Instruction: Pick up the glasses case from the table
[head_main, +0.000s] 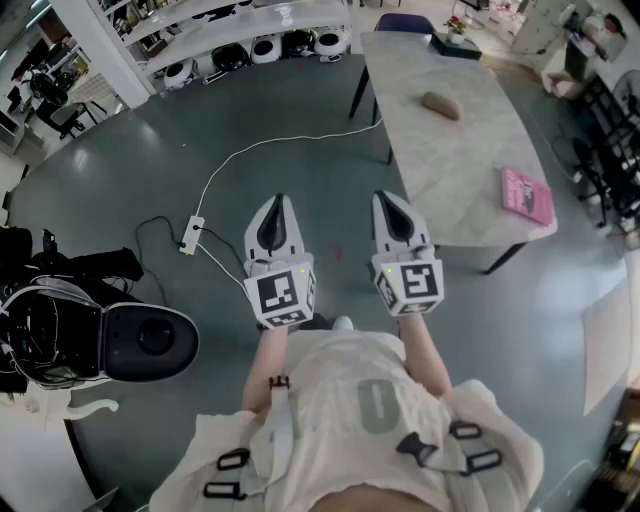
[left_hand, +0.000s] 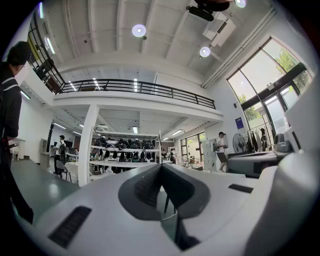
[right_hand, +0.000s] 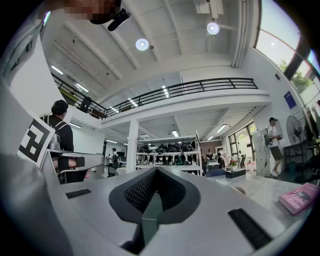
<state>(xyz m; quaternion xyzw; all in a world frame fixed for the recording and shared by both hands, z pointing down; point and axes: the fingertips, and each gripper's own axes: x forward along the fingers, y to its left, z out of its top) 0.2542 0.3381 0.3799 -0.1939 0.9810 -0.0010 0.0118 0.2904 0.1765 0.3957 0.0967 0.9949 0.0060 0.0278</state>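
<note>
The glasses case (head_main: 440, 104) is a brown oval lying on the pale marble table (head_main: 470, 190) ahead and to the right in the head view; it shows only as a faint brown lump (right_hand: 241, 190) in the right gripper view. My left gripper (head_main: 279, 203) and right gripper (head_main: 386, 198) are held side by side over the green floor, short of the table's near edge. Both point level with their jaws shut and nothing between them. In each gripper view the tips of the left gripper (left_hand: 161, 166) and right gripper (right_hand: 156, 170) meet.
A pink book (head_main: 527, 195) lies near the table's right front corner, and a dark box (head_main: 455, 45) sits at its far end. A white cable and power strip (head_main: 192, 234) run across the floor on the left. A black machine (head_main: 95, 340) stands at the lower left. Shelves (head_main: 240, 40) line the back.
</note>
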